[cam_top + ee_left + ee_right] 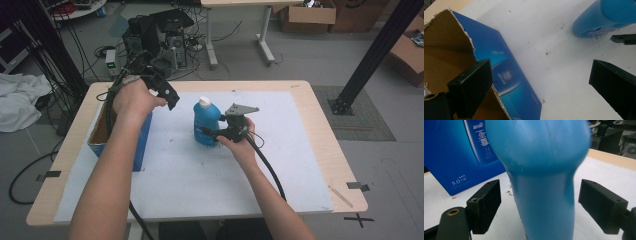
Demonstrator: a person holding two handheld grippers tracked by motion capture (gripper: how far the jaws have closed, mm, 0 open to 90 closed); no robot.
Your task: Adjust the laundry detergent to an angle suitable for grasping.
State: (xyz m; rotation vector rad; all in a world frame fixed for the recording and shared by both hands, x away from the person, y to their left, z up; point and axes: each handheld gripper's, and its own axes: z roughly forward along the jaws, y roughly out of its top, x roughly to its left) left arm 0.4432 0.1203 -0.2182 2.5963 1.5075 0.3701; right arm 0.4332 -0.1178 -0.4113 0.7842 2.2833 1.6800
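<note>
The blue bottle (pixel 206 124) is stood upright on the white mat (pixel 200 175), long axis vertical, cap upward. It is bracketed, untouched, by the wide right gripper (pixel 212 133). The left gripper (pixel 167 95) is held wide, empty, above the blue box (pixel 142 145).

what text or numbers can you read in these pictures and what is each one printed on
"5.0个月": white print low on the side of the blue cardboard box, right gripper view.
Large white Chinese characters higher on that box side: cut off and too blurred to read.
White logo and small print on the box in the left gripper view: too blurred.
Label on the blue plastic bottle: too small to read.
</note>
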